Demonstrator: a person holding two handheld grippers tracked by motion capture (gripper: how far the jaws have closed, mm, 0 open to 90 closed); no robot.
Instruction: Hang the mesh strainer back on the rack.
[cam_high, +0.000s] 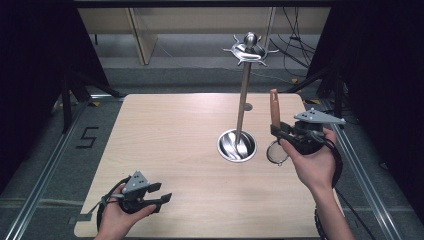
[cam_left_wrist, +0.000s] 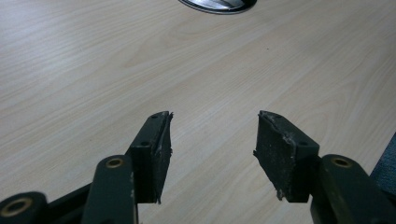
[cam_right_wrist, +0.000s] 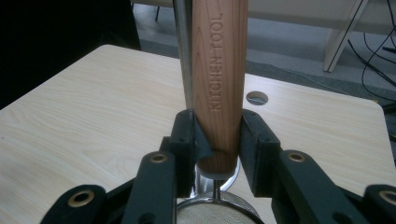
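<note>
Gripping a strainer (cam_high: 275, 131) upright near the table's (cam_high: 165, 150) right edge with our right gripper (cam_high: 278, 133); left gripper (cam_high: 163, 195) released by the front-left corner.

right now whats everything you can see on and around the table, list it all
table: one, pale wood, centre of the high view, small round hole near its far edge
utensil stand: one, shiny metal, upright pole with a round dished base on the table's right half and hooked arms at the top
strainer: one, wooden handle stamped KITCHEN TOOL, metal mesh bowl; held upright, handle up, at the table's right edge beside the stand
floor marking: one, black figure 5, on the grey floor left of the table
cables: several, black, on the floor beyond the far right corner
left gripper: one, black, near left of the table, jaws open with nothing between them
right gripper: one, black, jaws closed on the strainer's handle
</note>
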